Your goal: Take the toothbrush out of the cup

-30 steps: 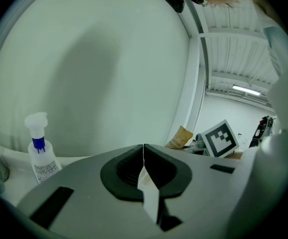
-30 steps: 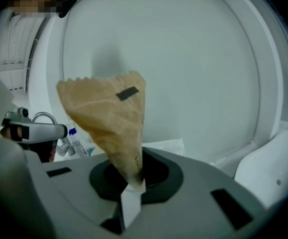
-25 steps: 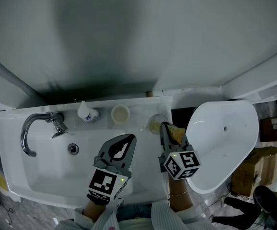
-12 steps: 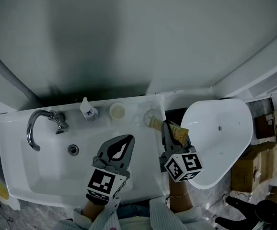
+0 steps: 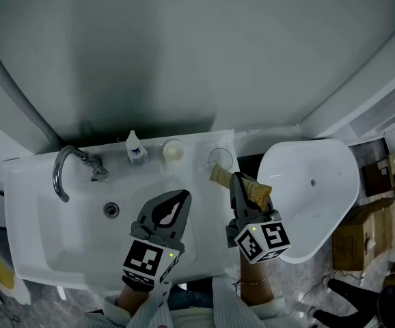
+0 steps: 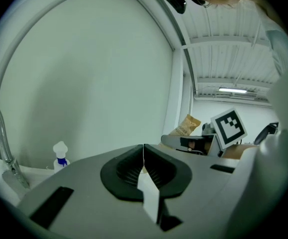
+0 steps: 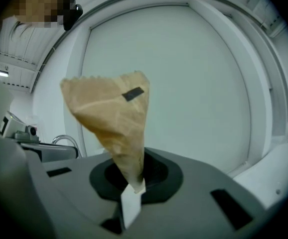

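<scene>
My right gripper [image 5: 234, 178] is shut on a brown paper toothbrush packet [image 5: 242, 186], which lies slantwise above the basin's right rim. In the right gripper view the packet [image 7: 113, 117] stands up out of the closed jaws and fans wide at the top. A clear glass cup [image 5: 219, 159] stands on the ledge just behind it, apart from the packet. My left gripper [image 5: 184, 195] hovers over the sink bowl with its jaws closed together and nothing between them; its own view shows the tips [image 6: 143, 151] meeting in a line.
A white sink [image 5: 40, 251] has a chrome faucet [image 5: 66, 168] at the left. A small white bottle [image 5: 135, 149] and a cream cup [image 5: 173, 150] stand on the back ledge. A white tub [image 5: 314, 183] and a cardboard box [image 5: 365, 231] are to the right.
Both grippers have risen. The packet has come up and back from the glass cup, which now stands apart on the ledge. The right gripper's grip on it is unchanged.
</scene>
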A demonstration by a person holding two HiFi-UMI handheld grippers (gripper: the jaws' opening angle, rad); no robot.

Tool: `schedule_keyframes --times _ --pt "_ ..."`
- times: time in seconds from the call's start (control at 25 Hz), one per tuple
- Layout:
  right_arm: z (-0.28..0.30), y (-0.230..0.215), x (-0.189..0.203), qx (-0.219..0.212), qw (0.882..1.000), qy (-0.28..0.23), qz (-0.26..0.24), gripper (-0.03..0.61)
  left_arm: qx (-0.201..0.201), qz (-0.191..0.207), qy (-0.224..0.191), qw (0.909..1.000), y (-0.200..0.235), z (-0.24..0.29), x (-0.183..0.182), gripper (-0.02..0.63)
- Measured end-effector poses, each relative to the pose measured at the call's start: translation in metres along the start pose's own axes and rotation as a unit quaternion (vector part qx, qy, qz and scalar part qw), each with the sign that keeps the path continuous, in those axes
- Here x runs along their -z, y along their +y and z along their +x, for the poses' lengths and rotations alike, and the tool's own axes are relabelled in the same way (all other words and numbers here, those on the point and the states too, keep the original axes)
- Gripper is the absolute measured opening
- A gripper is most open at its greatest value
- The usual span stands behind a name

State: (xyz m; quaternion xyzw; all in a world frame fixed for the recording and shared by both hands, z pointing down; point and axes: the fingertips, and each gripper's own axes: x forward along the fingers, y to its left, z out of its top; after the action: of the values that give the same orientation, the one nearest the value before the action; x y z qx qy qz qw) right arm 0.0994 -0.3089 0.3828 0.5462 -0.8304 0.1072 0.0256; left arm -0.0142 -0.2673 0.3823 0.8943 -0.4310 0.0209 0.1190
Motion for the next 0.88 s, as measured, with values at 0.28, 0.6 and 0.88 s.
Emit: schedule_keyframes --times 0.28,0.6,0.88 --pt "-0.025 0.032 0.005 -0.046 0.999 -0.003 0.015 0.025 -0.014 0.01 -0.012 0.9998 -0.015 -0.024 -0.006 0.017" --pt "-0.061 0.064 0.001 -0.124 0.992 0.0 0.011 0.025 -0.042 0.024 -0.026 0.9985 -0.051 -0.045 -0.012 0.017" --pt "-0.097 0.075 -0.015 -0.182 0.983 -0.009 -0.004 0.025 -0.066 0.03 -0.04 0.9966 -0.087 -0.061 -0.022 0.017"
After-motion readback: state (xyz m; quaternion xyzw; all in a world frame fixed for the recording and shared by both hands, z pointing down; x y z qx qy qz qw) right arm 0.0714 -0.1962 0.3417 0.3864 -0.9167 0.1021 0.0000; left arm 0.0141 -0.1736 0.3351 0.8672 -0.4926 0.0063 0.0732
